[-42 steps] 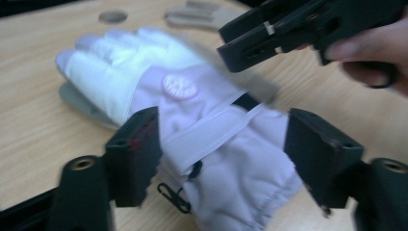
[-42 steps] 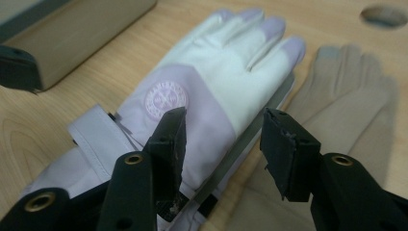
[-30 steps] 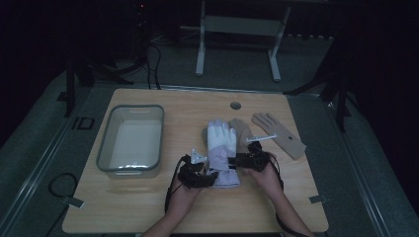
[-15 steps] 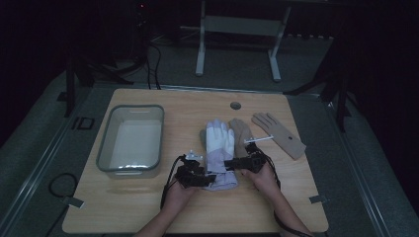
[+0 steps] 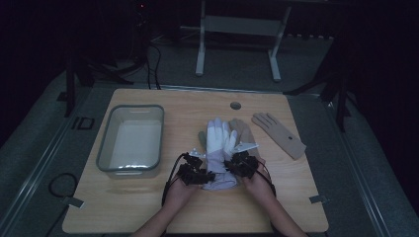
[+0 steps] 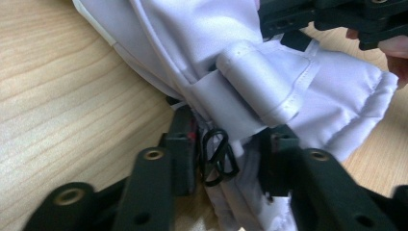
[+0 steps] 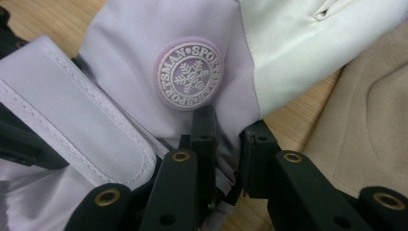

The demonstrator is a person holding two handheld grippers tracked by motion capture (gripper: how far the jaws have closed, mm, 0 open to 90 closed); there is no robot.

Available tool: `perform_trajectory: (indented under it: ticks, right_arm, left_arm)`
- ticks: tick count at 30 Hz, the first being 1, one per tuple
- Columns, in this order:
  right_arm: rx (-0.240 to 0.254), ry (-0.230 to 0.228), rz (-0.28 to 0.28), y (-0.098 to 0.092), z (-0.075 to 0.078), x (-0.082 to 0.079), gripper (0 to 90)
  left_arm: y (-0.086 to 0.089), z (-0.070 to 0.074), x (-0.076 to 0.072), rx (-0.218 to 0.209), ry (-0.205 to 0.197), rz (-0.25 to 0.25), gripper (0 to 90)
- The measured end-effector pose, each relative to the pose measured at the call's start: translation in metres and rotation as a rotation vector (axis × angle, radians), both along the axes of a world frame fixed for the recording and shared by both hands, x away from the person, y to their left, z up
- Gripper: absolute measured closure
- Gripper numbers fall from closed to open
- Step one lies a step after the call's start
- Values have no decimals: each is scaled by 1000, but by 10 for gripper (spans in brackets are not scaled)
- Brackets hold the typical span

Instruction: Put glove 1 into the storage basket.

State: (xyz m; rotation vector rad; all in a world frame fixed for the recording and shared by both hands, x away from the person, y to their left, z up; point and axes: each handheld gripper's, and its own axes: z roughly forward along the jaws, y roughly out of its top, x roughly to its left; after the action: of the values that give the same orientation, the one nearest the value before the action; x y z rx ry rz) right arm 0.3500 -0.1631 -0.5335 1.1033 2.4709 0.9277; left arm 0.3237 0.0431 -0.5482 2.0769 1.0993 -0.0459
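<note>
So, quick rundown of where things sit:

left hand-held gripper [image 6: 226,159]: jaws have just been closing and now pinch the cuff of the padded white-and-lilac ski glove [image 5: 219,148], right by its strap and little black wire clip [image 6: 217,159]. Looks like a corner grab so the cuff can be lifted or spread.

right hand-held gripper [image 7: 226,144]: jaws have also just been closing, clamped on the opposite cuff edge just below the round snowflake badge [image 7: 188,74]. Two grips on one cuff, probably to keep it flat and steady.

glove spot: on the light wooden table [image 5: 148,207], fingers pointing away from both grippers, lying over a beige knit glove [image 5: 243,131].

second beige glove [image 5: 279,134]: further out past the right gripper, well apart.

clear plastic tub [image 5: 132,140]: off beyond the left gripper, apart from it, open top.

room to move: bare wood nearer the person, table edge not close. The tub rim is the one thing to watch on a leftward carry.
</note>
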Motion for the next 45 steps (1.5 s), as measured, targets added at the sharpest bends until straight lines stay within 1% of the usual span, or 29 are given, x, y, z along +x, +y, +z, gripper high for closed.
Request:
perform_trajectory:
  ticks: [3,5,7,8,11,14,16,17,21,24,27,33,34,36,37,38,41,45]
  right_arm:
    - [21,2,-9,-2,-1,0,788]
    - [21,-4,-14,-3,-1,-1,790]
    - [20,-9,-19,-3,1,-3,793]
    - [23,-9,-22,-3,2,-3,794]
    - [38,-15,-29,-3,6,-5,794]
    - [46,-13,-34,-4,9,-4,795]
    - [59,-23,-41,-3,16,-4,797]
    - [62,-27,-41,-3,19,-4,796]
    - [87,-47,-45,1,32,-3,796]
    - [93,-64,-42,7,43,0,796]
    - [106,-70,-44,14,52,2,796]
    - [126,-83,-27,28,65,6,796]
    - [127,-88,-24,31,67,7,796]
    - [129,-94,-19,37,72,9,796]
    - [130,-96,-15,40,75,10,796]
    - [130,-95,-10,43,78,11,796]
    - [131,-104,5,54,85,14,796]
    - [138,-108,18,68,93,18,796]
  left_arm:
    - [-1,2,0,6,-3,-4,710]
    - [-1,3,1,13,-2,-15,724]
    - [-1,5,2,10,4,-16,734]
    - [-1,6,2,14,7,-25,737]
    - [-1,11,3,15,15,-27,744]
    - [0,15,4,26,8,-34,744]
    - [2,22,5,32,-8,-36,743]
    - [3,25,6,28,-13,-37,743]
    - [10,40,10,28,-23,-43,743]
    - [17,51,12,32,-33,-44,744]
    - [25,60,15,37,-43,-45,744]
    - [42,76,19,51,-52,-49,745]
    - [45,79,19,48,-55,-45,745]
    - [51,85,21,56,-63,-50,745]
    - [55,88,22,61,-64,-59,745]
    - [58,91,23,59,-66,-52,745]
    - [69,100,24,73,-78,-55,745]
    - [82,107,25,79,-83,-48,745]
